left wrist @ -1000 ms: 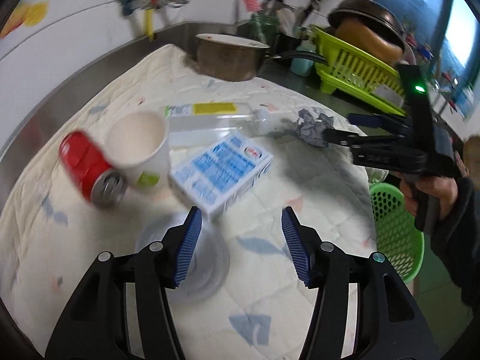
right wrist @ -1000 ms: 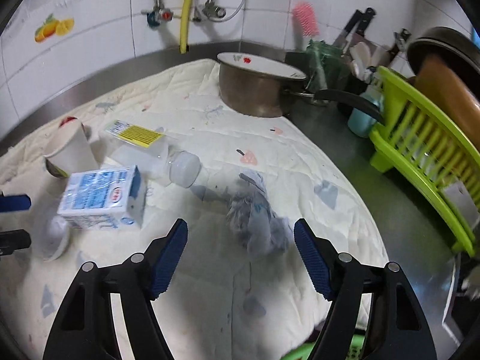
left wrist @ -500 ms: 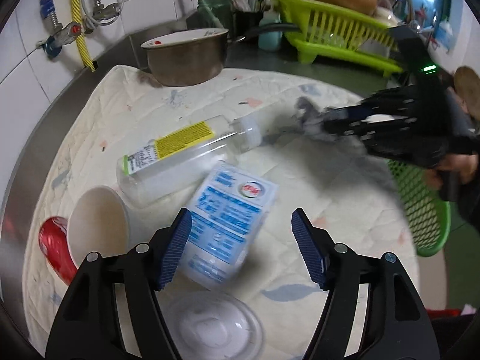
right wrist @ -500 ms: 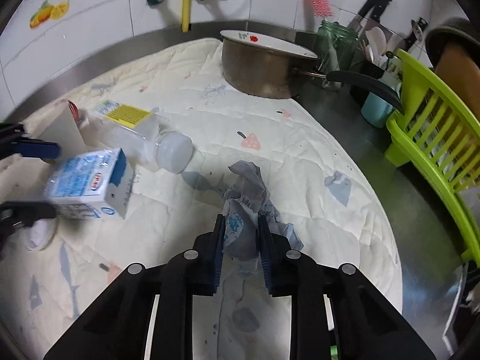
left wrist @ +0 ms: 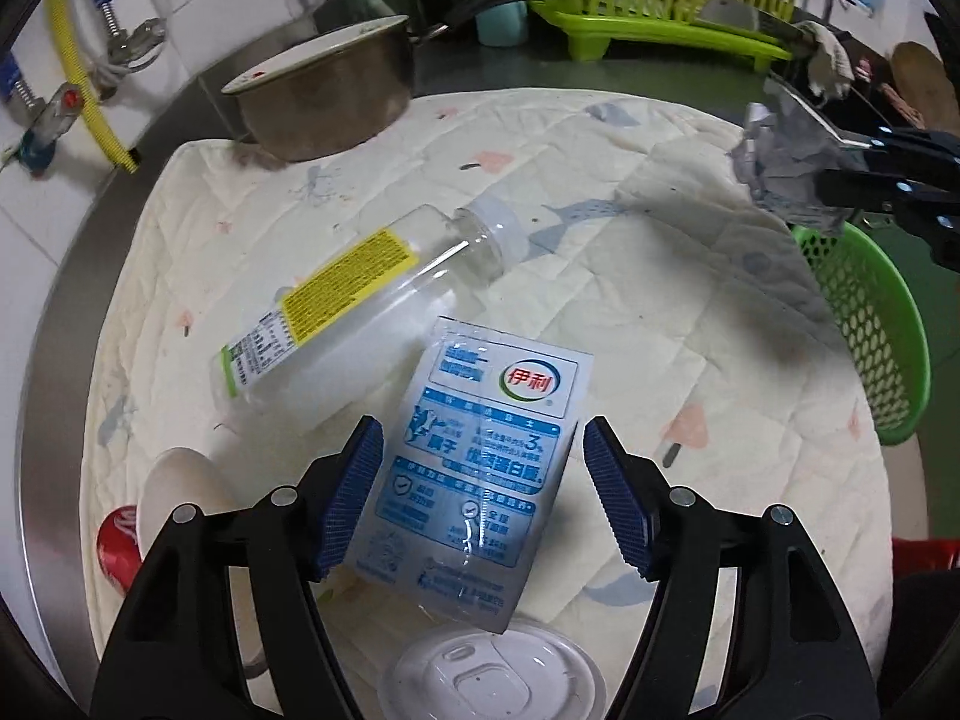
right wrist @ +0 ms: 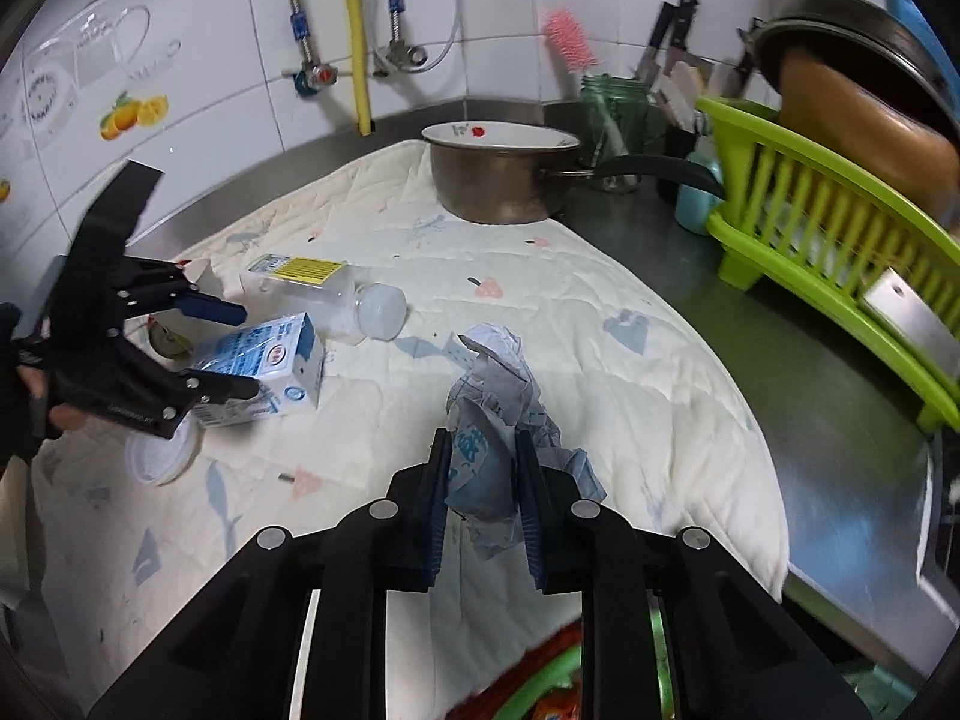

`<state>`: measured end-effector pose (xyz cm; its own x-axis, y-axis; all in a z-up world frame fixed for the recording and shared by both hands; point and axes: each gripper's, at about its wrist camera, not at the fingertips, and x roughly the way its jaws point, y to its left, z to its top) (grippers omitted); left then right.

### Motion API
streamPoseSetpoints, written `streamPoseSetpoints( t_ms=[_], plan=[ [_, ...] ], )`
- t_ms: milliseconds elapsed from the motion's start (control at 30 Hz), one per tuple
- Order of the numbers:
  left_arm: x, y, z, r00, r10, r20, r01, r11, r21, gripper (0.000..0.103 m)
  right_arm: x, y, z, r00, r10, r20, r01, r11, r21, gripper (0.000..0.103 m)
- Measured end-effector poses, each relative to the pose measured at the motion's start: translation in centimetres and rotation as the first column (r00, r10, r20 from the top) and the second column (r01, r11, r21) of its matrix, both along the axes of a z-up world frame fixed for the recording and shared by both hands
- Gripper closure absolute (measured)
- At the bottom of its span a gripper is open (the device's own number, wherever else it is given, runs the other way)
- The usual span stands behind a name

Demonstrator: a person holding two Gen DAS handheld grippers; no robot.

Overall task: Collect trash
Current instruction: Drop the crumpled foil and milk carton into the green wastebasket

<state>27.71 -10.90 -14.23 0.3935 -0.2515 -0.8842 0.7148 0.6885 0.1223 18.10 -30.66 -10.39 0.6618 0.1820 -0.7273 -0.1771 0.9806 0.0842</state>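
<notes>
Crumpled paper (right wrist: 492,420) pinched in closed right gripper (right wrist: 480,462) above quilt (right wrist: 630,396) edge near green basket (left wrist: 870,324); left gripper (left wrist: 483,480) wide open straddling carton (left wrist: 474,480), bottle (left wrist: 372,300) beside, lid (left wrist: 492,678), cup (left wrist: 180,492), can (left wrist: 117,540) partly hidden.

A: Where does the left wrist camera sit?

B: Close above the near edge of the quilted mat (left wrist: 690,312), looking steeply down and across at the milk carton (left wrist: 480,468) toward the pot (left wrist: 324,96) at the far edge.

A: And the right wrist one?

B: Higher and farther back, off the mat's (right wrist: 630,372) right edge, facing the tiled wall (right wrist: 210,60). Both views share the carton (right wrist: 264,360), the bottle (left wrist: 360,300) (right wrist: 324,294), the pot (right wrist: 498,180) and the dish rack (left wrist: 654,6) (right wrist: 840,228).
</notes>
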Motion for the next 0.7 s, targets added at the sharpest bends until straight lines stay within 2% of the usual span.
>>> streamPoseSetpoints(
  t_ms=[100, 333, 467, 700],
  plan=[
    [0.1, -0.1, -0.1, 1.0, -0.016, -0.01, 0.016, 1.0, 0.005, 0.034, -1.9, -0.9, 0.2, 1.0, -0.031, 0.005, 0.031, 0.999, 0.018, 0.082],
    [0.8, -1.2, -1.0, 0.998, -0.059, -0.029, 0.061, 0.993, 0.098, 0.034, -6.6, -3.4, -0.5, 0.993, -0.12, -0.02, 0.121, 0.991, 0.064, 0.082],
    [1.2, -1.6, -1.3, 0.996, -0.071, -0.047, 0.076, 0.989, 0.127, 0.034, -9.2, -5.0, -1.2, 0.984, -0.173, -0.048, 0.176, 0.981, 0.077, 0.082],
    [0.5, -2.1, -1.5, 0.998, -0.066, -0.02, 0.069, 0.985, 0.157, 0.038, -13.0, -8.1, -3.2, 0.949, -0.289, -0.123, 0.3, 0.95, 0.085, 0.082]
  ],
)
